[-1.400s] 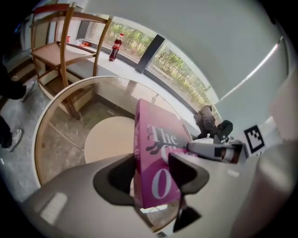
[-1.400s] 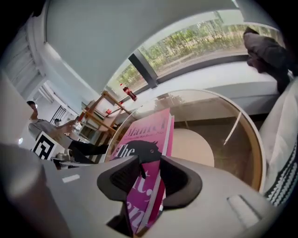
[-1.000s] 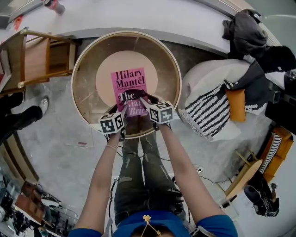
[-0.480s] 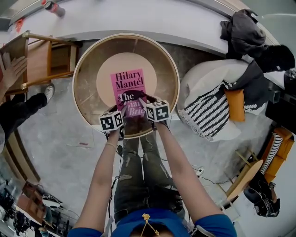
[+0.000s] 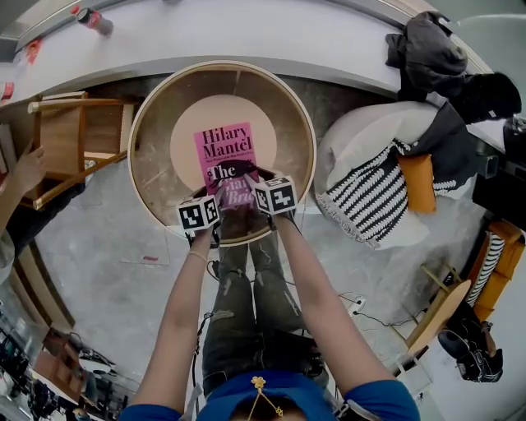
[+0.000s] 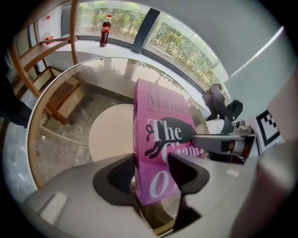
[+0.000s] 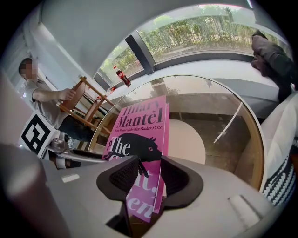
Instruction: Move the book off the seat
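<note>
The pink Hilary Mantel book (image 5: 226,152) lies cover up over the round glass table (image 5: 306,123). I cannot tell whether it rests on the glass. My left gripper (image 5: 214,192) is shut on its near left corner, at the spine. My right gripper (image 5: 256,181) is shut on its near right corner. In the left gripper view the book (image 6: 160,135) stands between the jaws of that gripper (image 6: 151,174), with the right gripper's finger across its cover. In the right gripper view the book (image 7: 139,121) runs away from the right gripper (image 7: 149,174).
Another person's hand (image 5: 29,168) holds a wooden chair (image 5: 70,136) at the left. A white seat (image 5: 362,136) with a striped cushion (image 5: 378,197) and an orange one (image 5: 421,185) stands right of the table. Dark clothes (image 5: 436,57) and a cola bottle (image 5: 92,18) lie on the white sill.
At the left the other person has shifted the wooden chair, and their legs have left the view. The book and both grippers have kept their places.
</note>
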`<state>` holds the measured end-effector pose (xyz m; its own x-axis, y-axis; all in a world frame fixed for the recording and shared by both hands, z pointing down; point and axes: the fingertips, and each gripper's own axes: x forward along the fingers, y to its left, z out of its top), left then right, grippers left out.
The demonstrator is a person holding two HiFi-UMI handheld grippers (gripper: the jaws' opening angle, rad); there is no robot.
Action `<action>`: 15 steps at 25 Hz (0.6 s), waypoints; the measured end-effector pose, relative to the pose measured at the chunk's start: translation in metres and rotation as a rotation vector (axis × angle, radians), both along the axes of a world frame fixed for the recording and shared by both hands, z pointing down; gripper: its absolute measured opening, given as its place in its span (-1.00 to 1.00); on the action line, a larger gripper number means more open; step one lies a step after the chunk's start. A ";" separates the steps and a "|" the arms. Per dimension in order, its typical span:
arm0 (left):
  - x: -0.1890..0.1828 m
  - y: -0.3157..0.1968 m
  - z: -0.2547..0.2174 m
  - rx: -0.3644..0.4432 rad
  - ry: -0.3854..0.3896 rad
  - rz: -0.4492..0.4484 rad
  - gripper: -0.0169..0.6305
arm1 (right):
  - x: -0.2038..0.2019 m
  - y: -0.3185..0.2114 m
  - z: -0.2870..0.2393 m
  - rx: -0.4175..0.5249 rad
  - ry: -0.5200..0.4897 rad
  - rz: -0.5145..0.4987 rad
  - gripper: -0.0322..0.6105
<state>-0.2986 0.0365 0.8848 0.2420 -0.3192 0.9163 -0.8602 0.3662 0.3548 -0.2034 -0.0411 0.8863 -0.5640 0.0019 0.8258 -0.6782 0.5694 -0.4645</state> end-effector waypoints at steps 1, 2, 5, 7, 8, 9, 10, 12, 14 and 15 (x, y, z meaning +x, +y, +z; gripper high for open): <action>0.000 0.000 0.000 -0.001 -0.003 0.002 -0.25 | 0.000 0.000 0.000 0.000 0.004 0.000 -0.45; 0.000 0.000 0.000 -0.003 -0.004 0.001 -0.26 | 0.001 0.000 0.000 0.000 0.007 -0.001 -0.45; 0.000 -0.001 0.000 -0.004 -0.001 -0.010 -0.26 | 0.001 0.001 0.000 0.001 0.015 -0.006 -0.45; 0.000 0.000 0.000 0.002 -0.003 -0.014 -0.25 | 0.003 0.003 -0.001 0.002 0.025 -0.012 -0.45; -0.001 0.001 -0.001 0.005 -0.010 -0.013 -0.24 | 0.004 0.004 -0.001 0.004 0.035 -0.019 -0.45; -0.002 0.003 -0.001 0.004 -0.022 -0.011 -0.23 | 0.006 0.006 -0.002 0.007 0.046 -0.028 -0.45; -0.004 0.005 -0.002 0.000 -0.038 -0.007 -0.23 | 0.008 0.007 -0.003 0.014 0.054 -0.038 -0.45; -0.006 0.007 -0.007 -0.001 -0.073 0.001 -0.25 | 0.010 0.007 -0.008 0.029 0.056 -0.053 -0.45; -0.006 0.007 -0.018 0.017 -0.087 0.001 -0.26 | 0.012 0.005 -0.019 0.043 0.052 -0.057 -0.43; -0.006 0.007 -0.025 0.029 -0.086 -0.004 -0.26 | 0.013 0.005 -0.026 0.048 0.048 -0.059 -0.43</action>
